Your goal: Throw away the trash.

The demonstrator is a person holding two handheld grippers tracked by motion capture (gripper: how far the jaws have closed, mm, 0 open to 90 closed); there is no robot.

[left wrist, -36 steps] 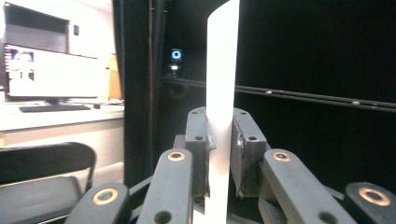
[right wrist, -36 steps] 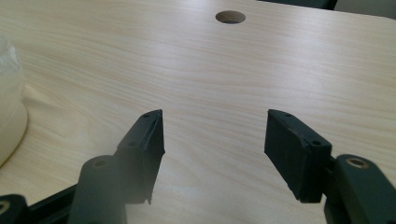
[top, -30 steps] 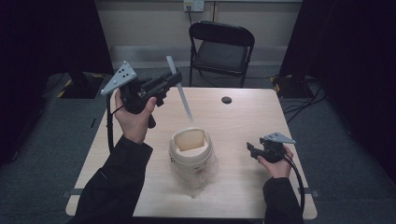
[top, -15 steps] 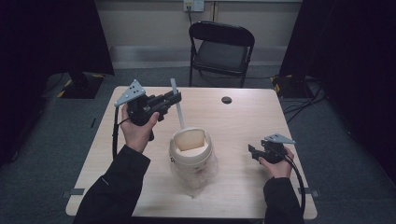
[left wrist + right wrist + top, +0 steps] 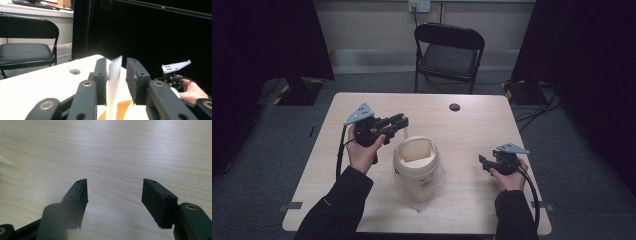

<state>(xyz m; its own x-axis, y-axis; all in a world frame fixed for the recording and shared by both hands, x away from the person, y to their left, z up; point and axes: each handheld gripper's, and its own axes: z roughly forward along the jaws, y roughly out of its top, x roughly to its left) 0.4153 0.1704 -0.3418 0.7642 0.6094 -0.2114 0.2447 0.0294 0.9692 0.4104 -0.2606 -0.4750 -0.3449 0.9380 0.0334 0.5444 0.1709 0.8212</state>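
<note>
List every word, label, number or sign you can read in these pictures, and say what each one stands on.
None can be read. The jar carries faint marks on its wall, too small and blurred to make out. The white strip between the left gripper's jaws is blank, and the table bears no print.

Quick count: one clear plastic jar (image 5: 418,170) mid-worktop (image 5: 472,127), one white strip (image 5: 113,82) poking out of it, two handheld tools, left (image 5: 398,121) and right (image 5: 482,161), plus one black folding chair (image 5: 449,52) at the far side.
</note>
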